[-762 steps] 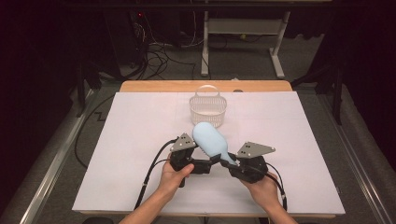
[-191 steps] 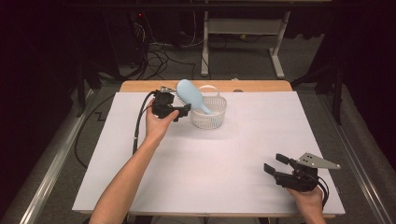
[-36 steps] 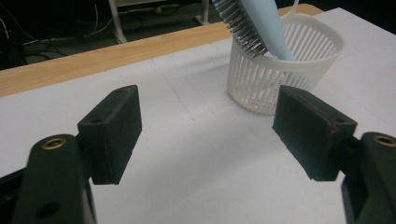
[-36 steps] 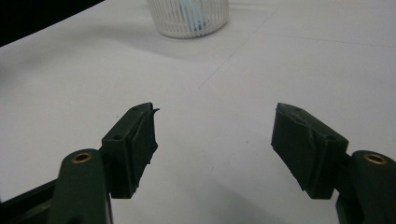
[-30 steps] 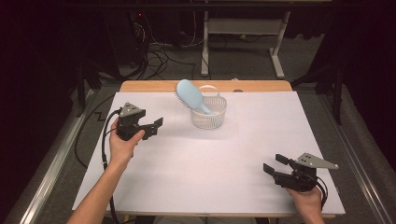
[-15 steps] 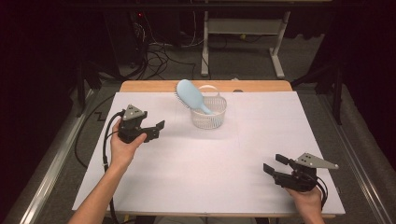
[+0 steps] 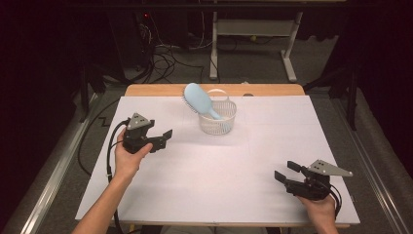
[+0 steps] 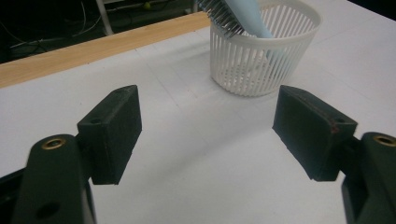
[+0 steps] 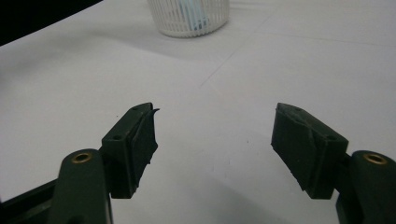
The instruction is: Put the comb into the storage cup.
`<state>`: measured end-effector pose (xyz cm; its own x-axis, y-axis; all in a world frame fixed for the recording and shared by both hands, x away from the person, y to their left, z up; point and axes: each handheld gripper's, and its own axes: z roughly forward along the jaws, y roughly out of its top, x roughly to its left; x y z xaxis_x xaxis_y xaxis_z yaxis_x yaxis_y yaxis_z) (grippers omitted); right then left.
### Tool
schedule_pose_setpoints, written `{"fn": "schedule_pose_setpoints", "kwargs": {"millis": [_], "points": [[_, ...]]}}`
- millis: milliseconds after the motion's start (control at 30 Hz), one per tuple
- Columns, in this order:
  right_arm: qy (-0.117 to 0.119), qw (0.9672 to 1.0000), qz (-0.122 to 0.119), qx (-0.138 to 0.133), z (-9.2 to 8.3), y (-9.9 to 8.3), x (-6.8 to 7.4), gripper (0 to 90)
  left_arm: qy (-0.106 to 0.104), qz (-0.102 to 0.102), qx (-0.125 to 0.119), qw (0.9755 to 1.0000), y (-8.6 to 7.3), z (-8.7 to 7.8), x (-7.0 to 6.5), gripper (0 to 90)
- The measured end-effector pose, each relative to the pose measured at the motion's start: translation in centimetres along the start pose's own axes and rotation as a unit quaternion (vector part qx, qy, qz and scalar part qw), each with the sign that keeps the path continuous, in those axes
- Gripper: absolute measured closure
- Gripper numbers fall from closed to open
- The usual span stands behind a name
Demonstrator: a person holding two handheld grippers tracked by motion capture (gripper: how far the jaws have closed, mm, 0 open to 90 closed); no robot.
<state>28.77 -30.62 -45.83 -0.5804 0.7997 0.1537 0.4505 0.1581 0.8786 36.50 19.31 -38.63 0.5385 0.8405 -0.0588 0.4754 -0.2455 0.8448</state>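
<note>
Hairbrush (image 7: 198, 100) parked handle-down in basket (image 7: 217, 118), ahead of left gripper (image 7: 163, 138), both it and right gripper (image 7: 287, 171) spread wide and empty, looks done, probably just resting hands next.

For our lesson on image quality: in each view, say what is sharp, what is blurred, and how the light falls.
High view: table evenly bright, surroundings dark; brush and basket fairly sharp. Left gripper view: left gripper pads sharp enough, basket softer, faint shadows under the jaws. Right gripper view: right gripper near its camera slightly soft, far basket blurred, white sheet almost featureless.
</note>
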Motion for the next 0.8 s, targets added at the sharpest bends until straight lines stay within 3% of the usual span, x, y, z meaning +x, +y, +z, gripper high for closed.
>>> {"fn": "schedule_pose_setpoints", "kwargs": {"millis": [800], "points": [[0.001, 1.0000, 0.000, 0.000, 0.0, 0.0, 0.0, 31.2, -0.005, 0.001, -0.003, 1.0000, -1.2, -0.7, -0.4, 24.5]]}}
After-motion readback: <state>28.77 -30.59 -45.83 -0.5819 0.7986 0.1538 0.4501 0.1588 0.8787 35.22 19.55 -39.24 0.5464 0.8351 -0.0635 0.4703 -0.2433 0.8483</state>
